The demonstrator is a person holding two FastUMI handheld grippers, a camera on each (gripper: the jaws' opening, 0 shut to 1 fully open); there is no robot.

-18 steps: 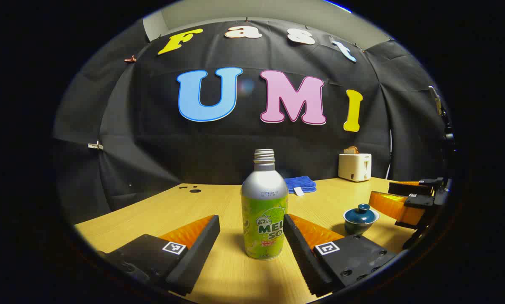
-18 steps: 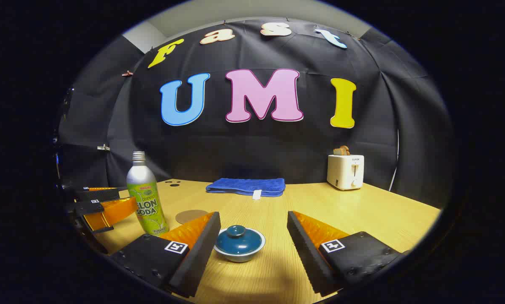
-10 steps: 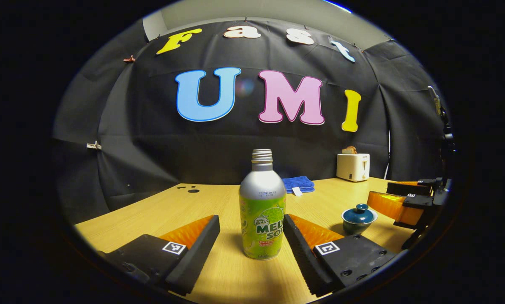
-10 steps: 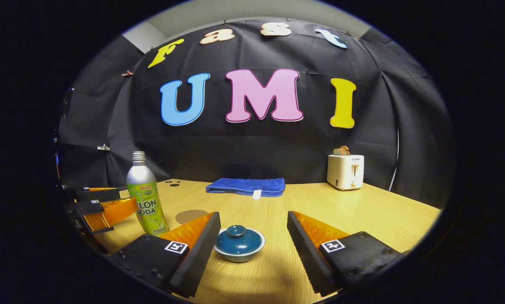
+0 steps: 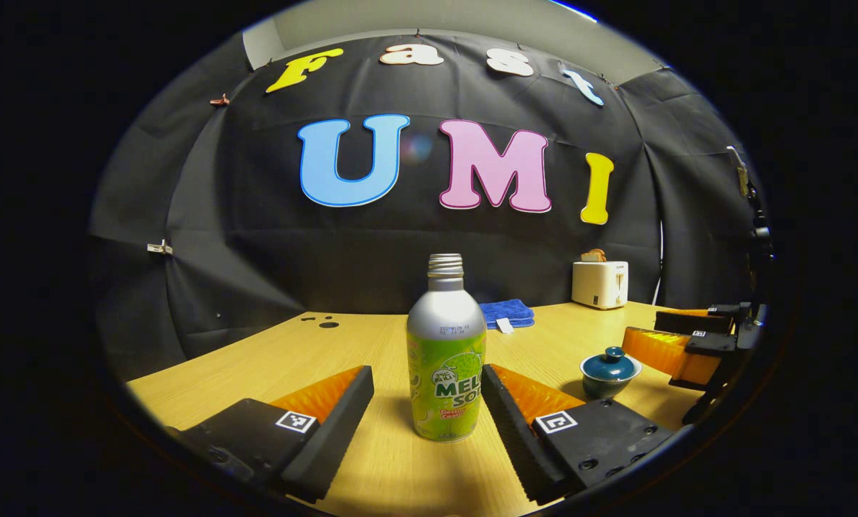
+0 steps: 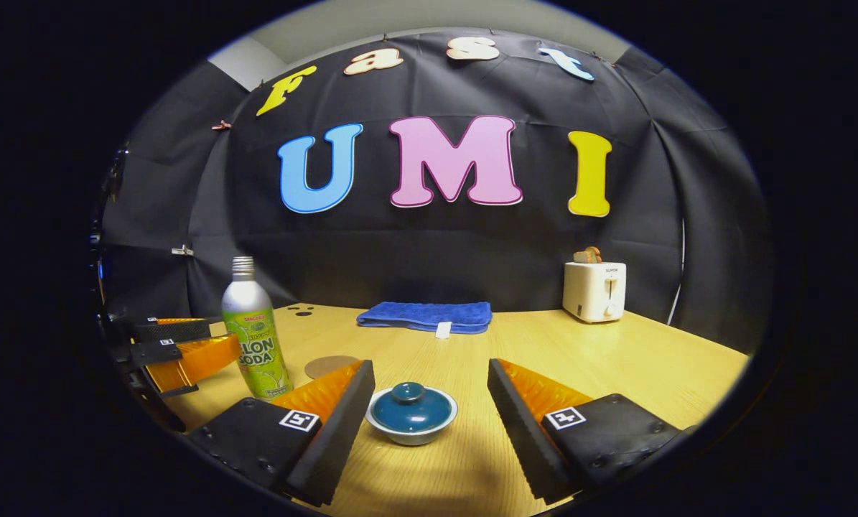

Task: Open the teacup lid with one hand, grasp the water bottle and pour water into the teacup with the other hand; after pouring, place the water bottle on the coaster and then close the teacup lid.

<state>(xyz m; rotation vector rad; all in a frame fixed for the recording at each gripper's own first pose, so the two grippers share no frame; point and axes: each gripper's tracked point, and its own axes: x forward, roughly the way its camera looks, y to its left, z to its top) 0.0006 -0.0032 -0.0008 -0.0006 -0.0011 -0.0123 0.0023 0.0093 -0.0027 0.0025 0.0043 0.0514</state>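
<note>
Fingers of the left gripper point(image 5: 427, 416) spread wide across the bottom of the left gripper view, with the water bottle point(image 5: 446, 352) standing upright between them, untouched on either side. The bottle had a silver shoulder, a green label and a bare threaded neck with no cap. It rested on the wooden table point(image 5: 371, 345).

In the right gripper view, the right gripper point(image 6: 430, 420) was likewise wide open and holding nothing. The teacup point(image 6: 411, 413) sat low between its fingers, its dark blue lid point(image 6: 410, 404) in place with the knob on top. The cup seemed nearer the finger on the left of that view, though the curved lens made the gap hard to judge.

Just beyond, a round brown coaster point(image 6: 329, 365) lay flat on the table, near the bottle's base. Farther back lay a folded blue cloth point(image 6: 426, 316), and a white toaster point(image 6: 594, 290) stood to the right by the wall.

Judging by this layout, no step of the task had begun. Several things could go wrong from here. The bottle was tall, narrow and uncapped, so a lopsided squeeze or a nudge from one finger could tip it and spill. The lid's knob was small and smooth, so a shallow pinch could slip. Closing off-centre could push the light cup sideways across the table.
</note>
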